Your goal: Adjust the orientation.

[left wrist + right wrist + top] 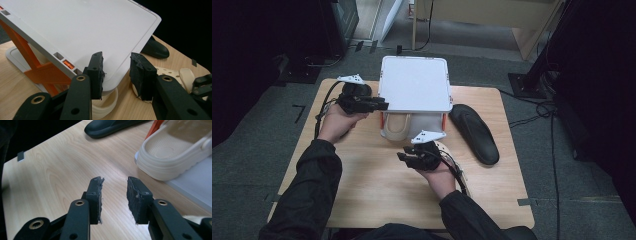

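A white shelf (414, 82) on orange legs stands at the table's far middle. One cream clog (396, 126) sits under it on the white base. My left gripper (384, 105) is at the shelf's front-left corner. In the left gripper view the shelf (82, 27) has its rounded corner between the open jaws of the left gripper (116, 72), and the pads do not press on it. My right gripper (401, 157) hovers over the table in front of the shelf, above a second cream clog (446, 149). The right gripper (115, 195) is open and empty, and the first clog (170, 152) lies ahead on its right.
A black shoe (474, 132) lies on the table to the right of the shelf. Bare wood (377, 190) stretches across the near half of the table. Dark floor, cables and stands surround the table.
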{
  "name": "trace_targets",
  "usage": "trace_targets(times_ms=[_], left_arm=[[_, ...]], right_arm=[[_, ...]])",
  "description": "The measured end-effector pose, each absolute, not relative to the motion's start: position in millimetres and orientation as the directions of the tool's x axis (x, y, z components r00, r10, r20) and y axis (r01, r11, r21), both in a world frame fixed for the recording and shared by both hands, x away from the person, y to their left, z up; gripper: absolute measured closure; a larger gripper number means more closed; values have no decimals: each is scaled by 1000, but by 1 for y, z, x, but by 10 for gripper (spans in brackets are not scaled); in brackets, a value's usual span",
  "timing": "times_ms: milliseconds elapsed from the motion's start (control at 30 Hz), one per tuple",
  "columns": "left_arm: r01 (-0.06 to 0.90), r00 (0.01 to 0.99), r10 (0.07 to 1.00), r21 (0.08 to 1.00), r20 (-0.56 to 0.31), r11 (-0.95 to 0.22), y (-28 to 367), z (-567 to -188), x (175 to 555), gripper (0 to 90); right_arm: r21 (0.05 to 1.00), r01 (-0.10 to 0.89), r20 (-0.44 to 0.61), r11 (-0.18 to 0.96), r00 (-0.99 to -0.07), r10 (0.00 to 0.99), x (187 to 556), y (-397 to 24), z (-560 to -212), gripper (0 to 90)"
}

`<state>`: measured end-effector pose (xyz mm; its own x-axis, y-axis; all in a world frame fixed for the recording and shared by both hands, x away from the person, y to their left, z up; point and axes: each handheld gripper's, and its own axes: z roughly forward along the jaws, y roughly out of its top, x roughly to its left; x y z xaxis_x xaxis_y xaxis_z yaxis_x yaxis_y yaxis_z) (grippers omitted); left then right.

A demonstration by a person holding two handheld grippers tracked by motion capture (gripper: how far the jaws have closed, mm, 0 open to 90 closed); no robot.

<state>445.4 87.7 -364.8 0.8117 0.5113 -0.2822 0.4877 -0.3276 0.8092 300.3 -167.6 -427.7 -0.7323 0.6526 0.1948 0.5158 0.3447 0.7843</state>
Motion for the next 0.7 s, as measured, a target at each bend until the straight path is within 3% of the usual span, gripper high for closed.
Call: trace_targets(times_ms=[300, 700], left_arm=[[484, 814, 511, 807, -275, -337, 87, -363, 443, 596], [478, 812, 519, 815, -268, -327, 91, -362, 438, 566]], right_arm=[[798, 484, 162, 358, -746, 646, 283, -199, -417, 646], [797, 484, 128, 362, -720, 682, 261, -258, -418, 730]])
